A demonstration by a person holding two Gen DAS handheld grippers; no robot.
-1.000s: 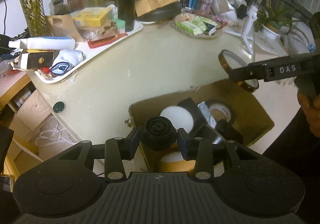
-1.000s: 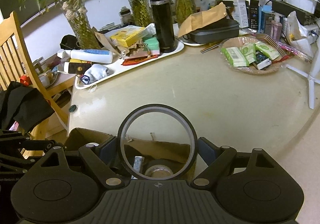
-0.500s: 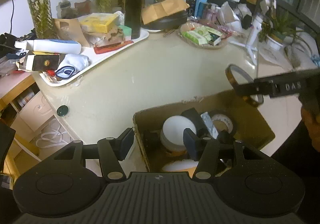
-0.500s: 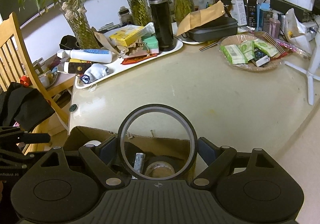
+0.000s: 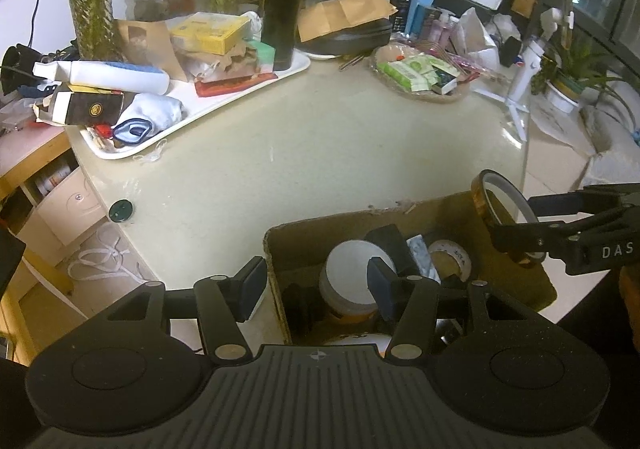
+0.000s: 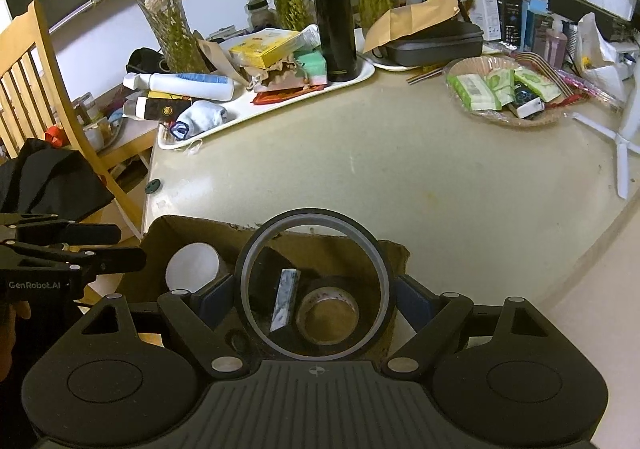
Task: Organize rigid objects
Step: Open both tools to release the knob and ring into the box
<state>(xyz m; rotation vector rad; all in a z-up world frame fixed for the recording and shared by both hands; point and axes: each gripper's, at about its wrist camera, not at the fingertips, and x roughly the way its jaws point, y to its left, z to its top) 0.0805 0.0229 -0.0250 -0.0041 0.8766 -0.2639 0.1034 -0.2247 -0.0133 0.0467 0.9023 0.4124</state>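
Observation:
An open cardboard box sits at the near table edge; it also shows in the right wrist view. It holds a white-lidded jar, a brown tape roll, a black block and a small blue-white box. My left gripper is open and empty over the box's left wall. My right gripper is shut on a thin tape ring, held above the box's right side; the ring also shows in the left wrist view.
A white tray with bottles, boxes and a black flask stands at the back left. A basket of packets and a white stand are at the back right. A wooden chair stands left of the table.
My left gripper opened and let go of a black round object, which now lies in the box. My right gripper has lowered the tape ring closer to the box.

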